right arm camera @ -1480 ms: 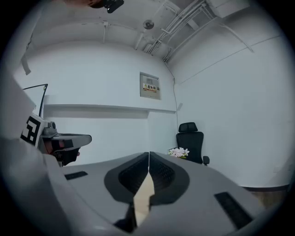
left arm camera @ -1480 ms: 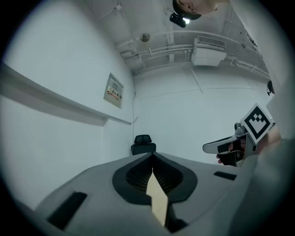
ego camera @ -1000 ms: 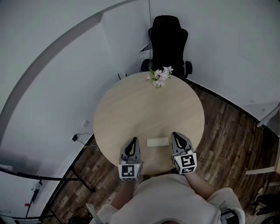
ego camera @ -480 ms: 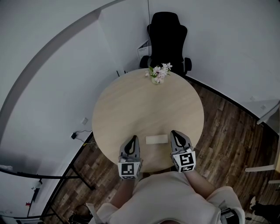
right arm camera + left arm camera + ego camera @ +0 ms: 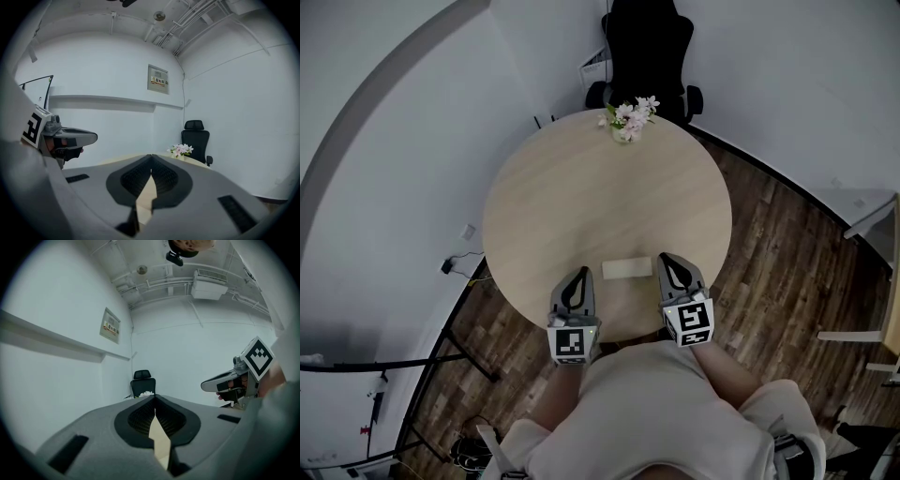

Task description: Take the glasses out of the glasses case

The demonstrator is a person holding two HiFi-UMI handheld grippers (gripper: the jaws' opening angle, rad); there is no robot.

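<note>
Barely anything has changed in the past second: the head view has slid so that the round desk [image 5: 581, 178] sits higher in frame, but both tools keep their posts either side of the target. On the left, my left gripper [image 5: 579, 275] hovers near the desk's front edge, its fingers [image 5: 137, 417] pressed together on nothing, only a sliver of desktop showing between them. In the middle, the glasses case [image 5: 627, 268] lies untouched, a pale, slim oblong set crosswise near that front edge, lid down and no glasses on show. On the right, my right gripper [image 5: 668, 260] stands just beside the case's right end, fingers [image 5: 133, 177] likewise closed and empty. As I read it, the job has yet to start: the fingers must open before the case can be steadied and unlidded.
</note>
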